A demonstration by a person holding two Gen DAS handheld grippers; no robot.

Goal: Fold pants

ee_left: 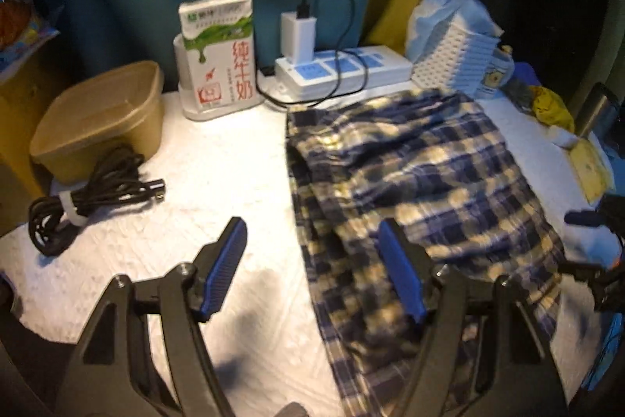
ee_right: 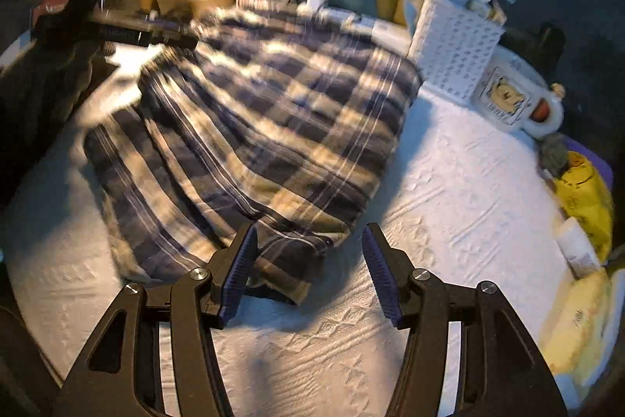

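Observation:
Blue and cream plaid pants (ee_left: 410, 190) lie in a folded heap on the white textured cloth (ee_left: 203, 182). My left gripper (ee_left: 314, 241) hangs open above the pants' left edge, nothing between its blue pads. In the right wrist view the pants (ee_right: 254, 127) fill the middle, and my right gripper (ee_right: 310, 245) stands open just above their near corner, with only that corner's hem below the gap and no pad touching it. The left gripper's black frame (ee_right: 97, 22) shows at the upper left of that view. The right gripper's dark frame (ee_left: 597, 256) sits at the left wrist view's right edge.
Along the back stand a tan tub (ee_left: 105, 116), a milk carton (ee_left: 218, 53), a power strip (ee_left: 343, 69) with charger, and a white basket (ee_left: 453, 61). A coiled black cable (ee_left: 93, 194) lies at left. A mug (ee_right: 515, 96) and yellow bag (ee_right: 586, 194) crowd the right.

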